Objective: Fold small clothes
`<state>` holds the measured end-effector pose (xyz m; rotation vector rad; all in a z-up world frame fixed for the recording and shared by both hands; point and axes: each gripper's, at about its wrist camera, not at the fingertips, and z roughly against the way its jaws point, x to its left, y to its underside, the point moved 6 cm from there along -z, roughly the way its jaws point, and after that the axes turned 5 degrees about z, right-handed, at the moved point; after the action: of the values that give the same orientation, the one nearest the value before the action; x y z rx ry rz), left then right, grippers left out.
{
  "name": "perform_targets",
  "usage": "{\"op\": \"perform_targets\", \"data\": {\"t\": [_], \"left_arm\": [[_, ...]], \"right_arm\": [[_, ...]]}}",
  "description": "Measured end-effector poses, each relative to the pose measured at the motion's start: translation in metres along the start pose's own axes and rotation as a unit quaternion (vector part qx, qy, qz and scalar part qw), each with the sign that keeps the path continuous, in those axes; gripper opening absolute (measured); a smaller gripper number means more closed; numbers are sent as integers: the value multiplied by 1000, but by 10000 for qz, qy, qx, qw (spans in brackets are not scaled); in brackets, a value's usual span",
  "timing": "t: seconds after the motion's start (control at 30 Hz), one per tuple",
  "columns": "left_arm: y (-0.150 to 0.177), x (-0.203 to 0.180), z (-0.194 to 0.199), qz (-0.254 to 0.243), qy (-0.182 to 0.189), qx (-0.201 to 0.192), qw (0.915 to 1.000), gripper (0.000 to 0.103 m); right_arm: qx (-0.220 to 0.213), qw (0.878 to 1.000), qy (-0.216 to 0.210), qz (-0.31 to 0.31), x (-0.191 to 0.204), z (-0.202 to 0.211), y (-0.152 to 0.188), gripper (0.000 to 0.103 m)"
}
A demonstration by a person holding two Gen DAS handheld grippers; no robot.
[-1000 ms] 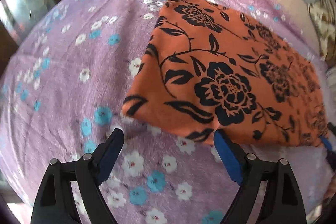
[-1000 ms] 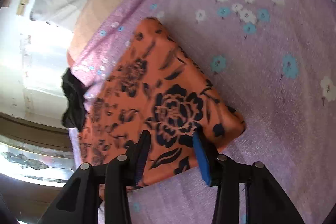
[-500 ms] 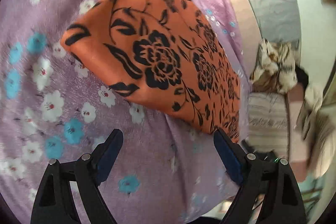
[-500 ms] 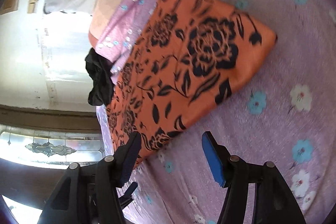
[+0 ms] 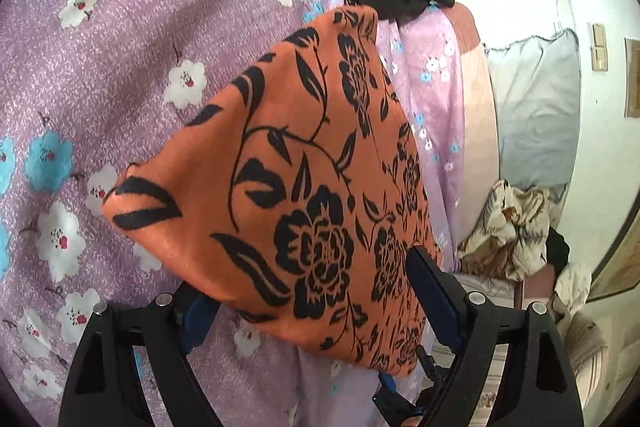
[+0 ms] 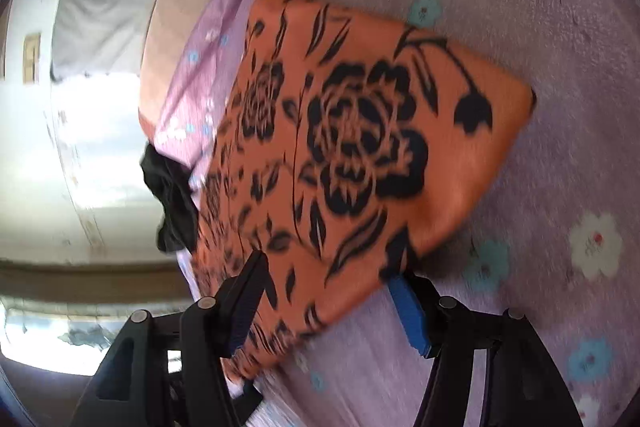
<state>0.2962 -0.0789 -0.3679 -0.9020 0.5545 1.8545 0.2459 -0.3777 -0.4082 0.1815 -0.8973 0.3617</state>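
Left wrist: left gripper (image 5: 316, 291) wide open straddling folded orange floral cloth (image 5: 304, 187) on purple floral bedspread (image 5: 100, 67); right gripper (image 6: 324, 291) jaws just opened, astride cloth, not gripping

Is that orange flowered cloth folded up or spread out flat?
Folded. The orange cloth lies on the purple blanket as a compact, thick rectangle with rounded doubled edges.
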Motion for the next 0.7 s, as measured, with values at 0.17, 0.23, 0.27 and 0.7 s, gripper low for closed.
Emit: {"op": "perform_targets", "data": {"t": [0.17, 0.23, 0.27, 0.7], "left_arm": [[-4, -7, -11, -237, -278, -299, 9989, 81], [-5, -11, -14, -414, -474, -410, 9972, 68], [-6, -10, -15, -499, -643, -474, 9956, 52], [0, -25, 18, -1311, -970, -1117, 9803, 11]], "right_arm": [[-332, 9985, -262, -340, 0, -7, -19, 66], [-417, 9981, -289, -355, 0, -6, -25, 66], [-451, 9979, -302, -347, 2, -7, -27, 66], [-1248, 9784, 478, 1579, 69, 29, -12, 12]]}}
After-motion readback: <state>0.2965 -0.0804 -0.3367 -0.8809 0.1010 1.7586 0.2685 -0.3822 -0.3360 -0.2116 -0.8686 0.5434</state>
